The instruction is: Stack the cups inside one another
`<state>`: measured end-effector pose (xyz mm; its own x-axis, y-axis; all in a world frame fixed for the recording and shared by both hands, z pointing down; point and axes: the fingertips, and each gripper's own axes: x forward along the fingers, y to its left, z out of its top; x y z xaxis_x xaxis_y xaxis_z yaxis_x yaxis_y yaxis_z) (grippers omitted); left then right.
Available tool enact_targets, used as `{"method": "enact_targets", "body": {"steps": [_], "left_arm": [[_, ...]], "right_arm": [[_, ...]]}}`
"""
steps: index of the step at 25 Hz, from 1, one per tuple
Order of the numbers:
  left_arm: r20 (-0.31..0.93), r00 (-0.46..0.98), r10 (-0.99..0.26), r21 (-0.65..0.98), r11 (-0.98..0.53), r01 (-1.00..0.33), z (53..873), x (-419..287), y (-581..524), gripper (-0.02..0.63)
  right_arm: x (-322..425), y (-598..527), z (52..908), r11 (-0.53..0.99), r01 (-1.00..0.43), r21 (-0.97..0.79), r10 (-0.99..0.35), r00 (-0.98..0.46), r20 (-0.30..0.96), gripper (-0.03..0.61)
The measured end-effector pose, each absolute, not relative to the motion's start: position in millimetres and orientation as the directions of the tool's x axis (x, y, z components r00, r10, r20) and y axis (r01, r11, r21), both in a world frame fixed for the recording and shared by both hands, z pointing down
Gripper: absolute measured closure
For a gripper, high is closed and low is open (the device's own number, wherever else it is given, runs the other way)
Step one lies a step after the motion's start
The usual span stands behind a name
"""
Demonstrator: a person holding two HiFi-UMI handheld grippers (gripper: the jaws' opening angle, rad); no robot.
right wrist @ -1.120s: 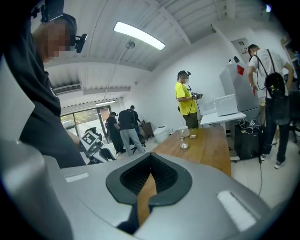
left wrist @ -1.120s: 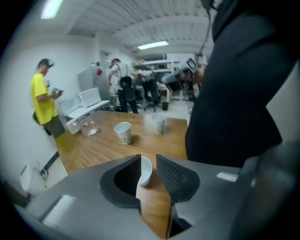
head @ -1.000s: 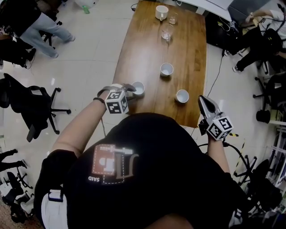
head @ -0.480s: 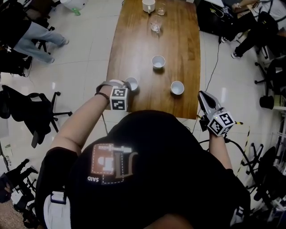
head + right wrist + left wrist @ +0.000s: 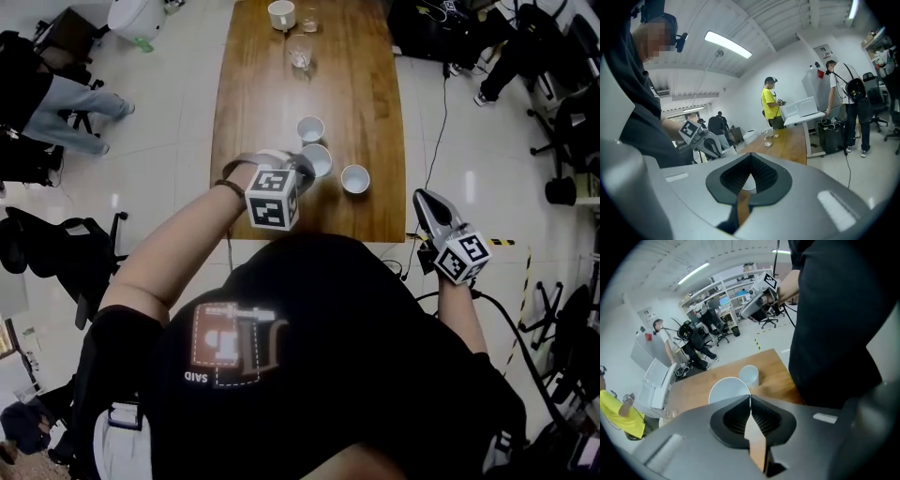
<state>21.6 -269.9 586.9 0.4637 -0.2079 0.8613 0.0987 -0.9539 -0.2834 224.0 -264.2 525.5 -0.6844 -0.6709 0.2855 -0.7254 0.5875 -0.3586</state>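
the left claw (image 5: 302, 172) was closed – its two ribbed black pads met at the tips with only the thin wall of a plain white ceramic cup (image 5: 319, 159) nipped between them. in the left gripper view the claw (image 5: 750, 398) showed that sliver of white rim in the pinch, and the round open mouth of the cup (image 5: 726, 389) bulged out just beyond and to the left of the tips. from the head view the held cup hung at the far end of the claw, over the near part of the long brown wooden table (image 5: 375, 103); whether its base touched the wood could not be told.

a second white cup (image 5: 310, 128) stood just beyond the held one, very near it. a third white cup (image 5: 355, 178) stood to the right, a little apart, and showed past the tips in the left gripper view (image 5: 749, 375).

the right claw (image 5: 422, 197) was off the table's near right corner – well clear of all three cups. its pads (image 5: 750, 155) were together at the tips and gripped nothing.
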Motion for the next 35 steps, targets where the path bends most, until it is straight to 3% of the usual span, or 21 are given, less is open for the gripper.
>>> {"method": "enact_targets", "body": {"steps": [9,13,14,16,19,22,27,31,35], "left_arm": [[0.892,0.438,-0.115,-0.261,-0.921,0.290,608,103,-264,0.604],[0.915,0.391,-0.098,-0.230,-0.924,0.307,631,113,-267,0.603],[0.917,0.387,-0.099,-0.227,-0.926,0.301,636,113,-269,0.598],[0.912,0.397,-0.104,-0.225,-0.936,0.272,640,113,-271,0.527],[0.874,0.461,-0.155,-0.254,-0.954,0.160,625,111,-279,0.492],[0.771,0.579,-0.266,-0.269,-0.960,-0.084,586,89,-296,0.492],[0.506,0.718,-0.478,-0.001,-0.833,-0.553,533,-8,-313,0.528],[0.292,0.668,-0.684,0.248,-0.621,-0.744,516,-103,-310,0.570],[0.152,0.540,-0.828,0.432,-0.436,-0.789,511,-176,-296,0.605]], "right_arm": [[275,-239,531,0.508,-0.778,-0.370,-0.728,-0.617,0.299,0.565],[290,-233,533,0.486,-0.791,-0.372,-0.737,-0.599,0.311,0.565],[291,-233,533,0.484,-0.792,-0.372,-0.738,-0.598,0.313,0.565],[291,-233,534,0.487,-0.790,-0.372,-0.735,-0.601,0.314,0.565],[286,-238,532,0.500,-0.784,-0.367,-0.728,-0.611,0.312,0.565],[272,-249,526,0.530,-0.766,-0.363,-0.714,-0.634,0.297,0.565],[229,-277,511,0.617,-0.708,-0.344,-0.658,-0.704,0.269,0.565],[189,-296,501,0.679,-0.660,-0.322,-0.612,-0.751,0.247,0.565],[158,-306,498,0.714,-0.623,-0.321,-0.572,-0.783,0.247,0.565]]}}
